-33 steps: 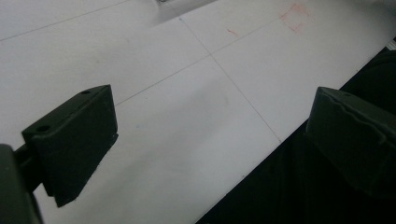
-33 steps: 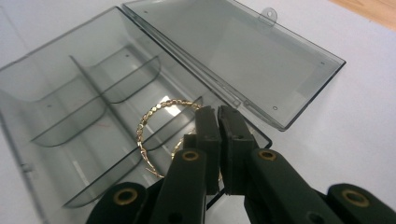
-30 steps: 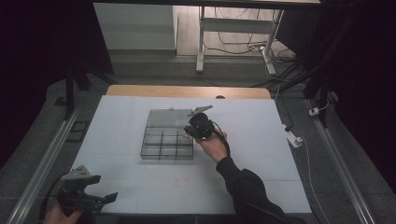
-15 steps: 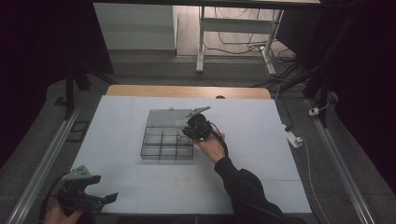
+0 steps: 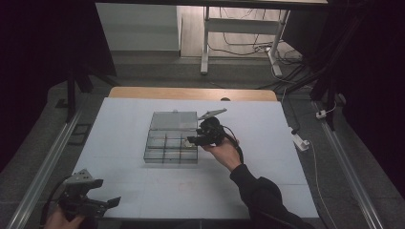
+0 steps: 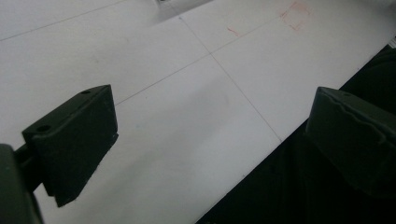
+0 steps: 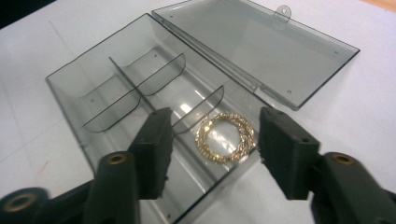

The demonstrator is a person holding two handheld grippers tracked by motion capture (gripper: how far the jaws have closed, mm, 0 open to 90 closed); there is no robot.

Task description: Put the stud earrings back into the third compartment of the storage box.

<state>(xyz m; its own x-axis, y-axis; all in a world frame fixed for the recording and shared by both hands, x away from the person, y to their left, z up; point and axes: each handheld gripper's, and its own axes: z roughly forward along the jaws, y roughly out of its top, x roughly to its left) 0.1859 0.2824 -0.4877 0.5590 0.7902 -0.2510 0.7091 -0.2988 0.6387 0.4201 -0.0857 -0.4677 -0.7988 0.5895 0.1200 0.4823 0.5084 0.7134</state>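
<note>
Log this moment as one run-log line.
right gripper: jaws just opening, nothing between | gold bracelet: lying in clear box | lid: open | left gripper: open, idle

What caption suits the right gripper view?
Right gripper, jaws just opened, above a gold bracelet lying in an open clear box.

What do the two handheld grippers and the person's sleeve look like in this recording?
Both grippers are black. The right gripper has blocky matte jaws with brass-coloured pivot pins, a grey three-cornered plate on top and a black cable. The left gripper also carries a grey plate. The right sleeve is black.
</note>
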